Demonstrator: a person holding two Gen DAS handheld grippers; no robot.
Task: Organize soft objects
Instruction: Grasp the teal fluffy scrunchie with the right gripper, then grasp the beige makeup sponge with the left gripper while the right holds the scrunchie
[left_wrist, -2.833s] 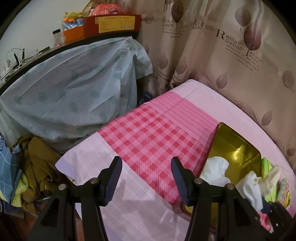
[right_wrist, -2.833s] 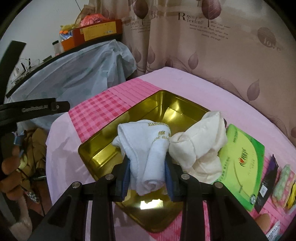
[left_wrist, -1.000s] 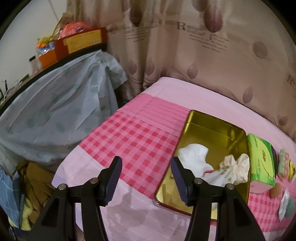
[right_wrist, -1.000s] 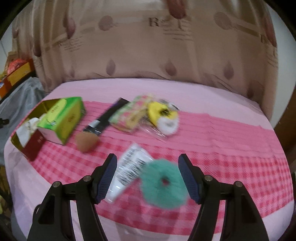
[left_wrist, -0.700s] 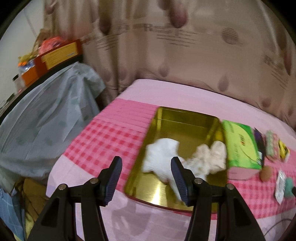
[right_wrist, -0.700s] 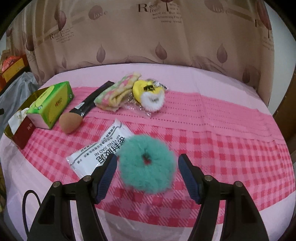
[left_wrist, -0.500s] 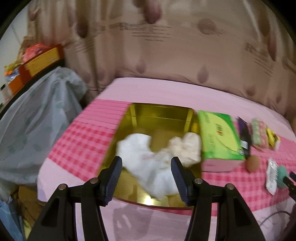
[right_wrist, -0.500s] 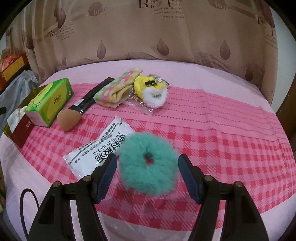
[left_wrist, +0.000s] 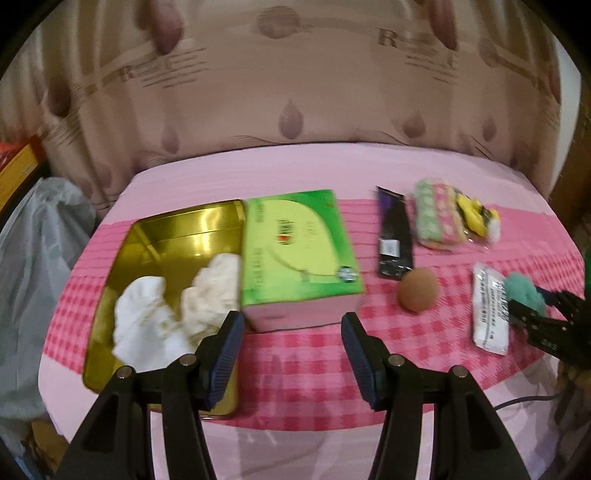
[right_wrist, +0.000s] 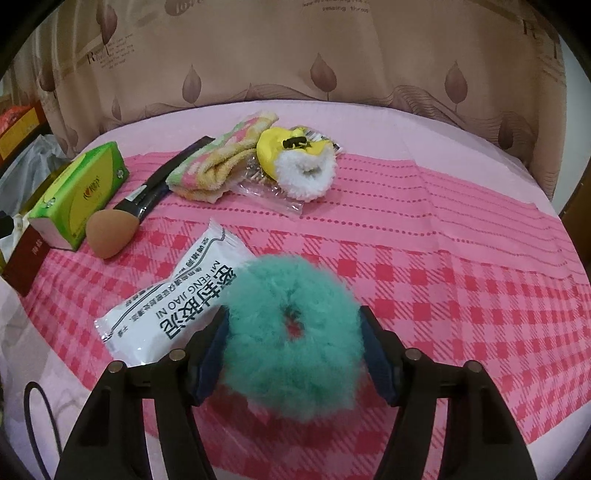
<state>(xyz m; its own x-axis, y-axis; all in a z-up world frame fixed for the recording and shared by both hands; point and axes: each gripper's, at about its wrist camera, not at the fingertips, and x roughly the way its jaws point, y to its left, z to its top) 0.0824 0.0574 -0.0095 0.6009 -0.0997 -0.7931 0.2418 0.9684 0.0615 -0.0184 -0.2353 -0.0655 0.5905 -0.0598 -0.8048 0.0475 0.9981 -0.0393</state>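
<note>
My right gripper (right_wrist: 293, 345) is open, its jaws on either side of a fluffy teal scrunchie (right_wrist: 291, 339) lying on the pink checked cloth; the scrunchie also shows at the right in the left wrist view (left_wrist: 522, 290). My left gripper (left_wrist: 291, 349) is open and empty above the table's front edge, before the green tissue box (left_wrist: 299, 254). A gold tin (left_wrist: 159, 236) at the left holds a white towel (left_wrist: 146, 328) and a cream cloth (left_wrist: 212, 291). A striped pastel towel (right_wrist: 221, 158) and a yellow-white fluffy item (right_wrist: 299, 166) lie at the back.
A white sealed packet (right_wrist: 177, 299) lies just left of the scrunchie. A tan makeup sponge (right_wrist: 109, 232) and a black tube (left_wrist: 393, 236) lie between the box and the towel. A leaf-print curtain (right_wrist: 295, 48) hangs behind. A grey plastic-covered pile (left_wrist: 33, 258) stands left.
My left gripper has swung right, from the covered pile to the tin and box. My right gripper let go of the white towel in the tin, moved right and closed in around the scrunchie.
</note>
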